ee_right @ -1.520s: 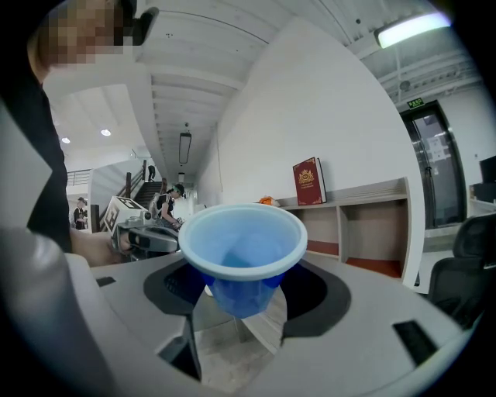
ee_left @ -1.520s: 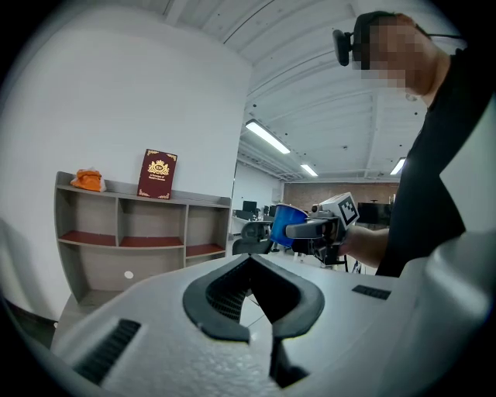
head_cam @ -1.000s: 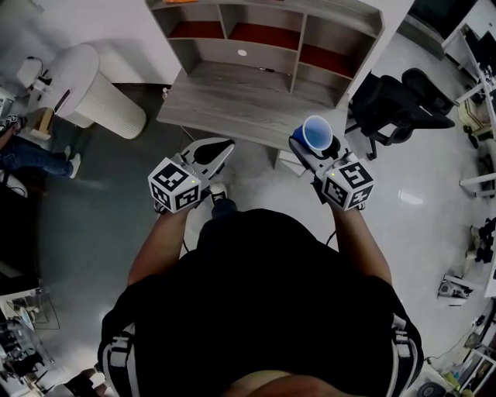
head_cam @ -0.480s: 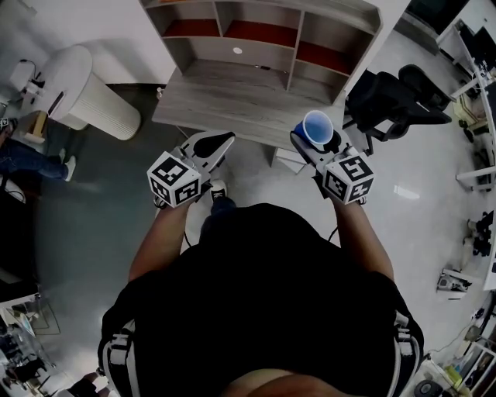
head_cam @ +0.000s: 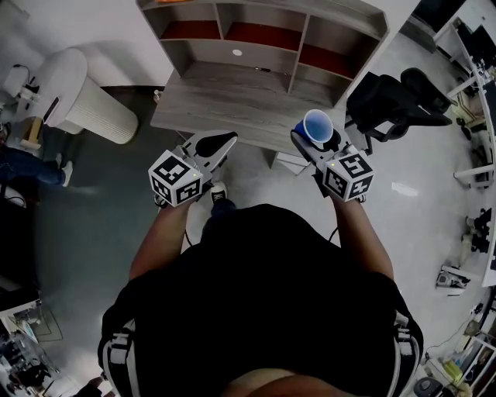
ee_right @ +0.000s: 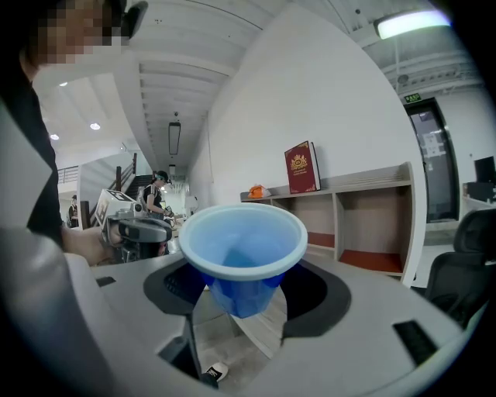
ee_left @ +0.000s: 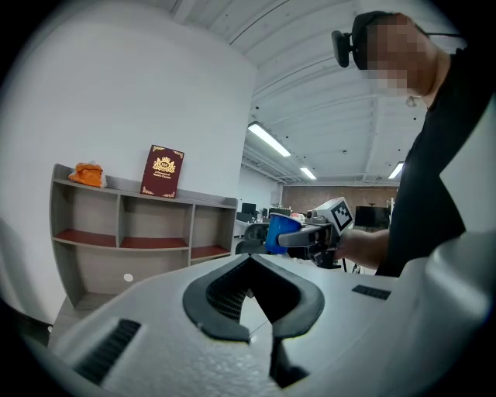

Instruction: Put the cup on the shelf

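We record one blue cup (head_cam: pixel 317 126), upright, clamped between the wide-set jaws of the right gripper (head_cam: pixel 315 141), right of centre in the head view and short of the single shelf (head_cam: pixel 325 11) at top centre. The left gripper (head_cam: pixel 225 140) has its jaws together, empty. Atop the shelf stand one red book (ee_left: pixel 163 171) and one orange item (ee_left: pixel 87 174), possibly cloth.

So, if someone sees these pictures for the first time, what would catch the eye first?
The blue cup stands out most: it sits upright between the jaws of the right gripper, in front of the person. Beyond it is the grey wooden shelf, with a dark red book standing on top. The left gripper is shut and empty.
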Motion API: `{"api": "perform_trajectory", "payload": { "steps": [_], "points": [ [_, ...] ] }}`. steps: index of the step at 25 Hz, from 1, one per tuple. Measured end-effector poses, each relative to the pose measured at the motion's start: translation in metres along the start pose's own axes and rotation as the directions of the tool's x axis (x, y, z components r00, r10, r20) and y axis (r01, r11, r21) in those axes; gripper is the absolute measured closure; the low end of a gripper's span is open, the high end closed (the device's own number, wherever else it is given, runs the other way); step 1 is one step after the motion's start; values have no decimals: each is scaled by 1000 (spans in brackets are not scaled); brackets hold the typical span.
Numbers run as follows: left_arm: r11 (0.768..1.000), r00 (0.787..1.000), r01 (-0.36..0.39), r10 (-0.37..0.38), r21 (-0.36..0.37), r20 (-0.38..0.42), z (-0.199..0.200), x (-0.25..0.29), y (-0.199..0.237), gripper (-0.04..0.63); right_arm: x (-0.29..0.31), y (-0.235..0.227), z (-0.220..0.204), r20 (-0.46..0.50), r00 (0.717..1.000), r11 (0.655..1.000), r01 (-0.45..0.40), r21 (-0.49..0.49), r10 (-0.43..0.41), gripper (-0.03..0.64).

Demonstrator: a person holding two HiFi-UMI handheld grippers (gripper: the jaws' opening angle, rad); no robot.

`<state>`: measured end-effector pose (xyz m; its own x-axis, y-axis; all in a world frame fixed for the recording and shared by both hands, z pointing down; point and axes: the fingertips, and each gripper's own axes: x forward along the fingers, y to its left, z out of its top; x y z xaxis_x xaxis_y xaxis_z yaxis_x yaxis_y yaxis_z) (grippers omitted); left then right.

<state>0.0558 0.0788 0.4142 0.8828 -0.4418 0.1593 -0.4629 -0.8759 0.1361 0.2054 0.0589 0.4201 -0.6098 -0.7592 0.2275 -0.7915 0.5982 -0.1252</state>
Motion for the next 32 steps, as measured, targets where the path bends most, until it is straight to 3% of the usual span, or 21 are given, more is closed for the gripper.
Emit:
{"api": "perform_trajectory", "payload": {
  "steps": [14,32],
  "points": [
    [997,996,78,-79,-17,-30,6,1,103,578,96,-15,15,-28,998,997,54,61,-52,331],
    [978,979,202,-203,-50,-21,27,-14,256,578,235,-10,54,-50,986,984,161,70,-158,331]
  ]
}}
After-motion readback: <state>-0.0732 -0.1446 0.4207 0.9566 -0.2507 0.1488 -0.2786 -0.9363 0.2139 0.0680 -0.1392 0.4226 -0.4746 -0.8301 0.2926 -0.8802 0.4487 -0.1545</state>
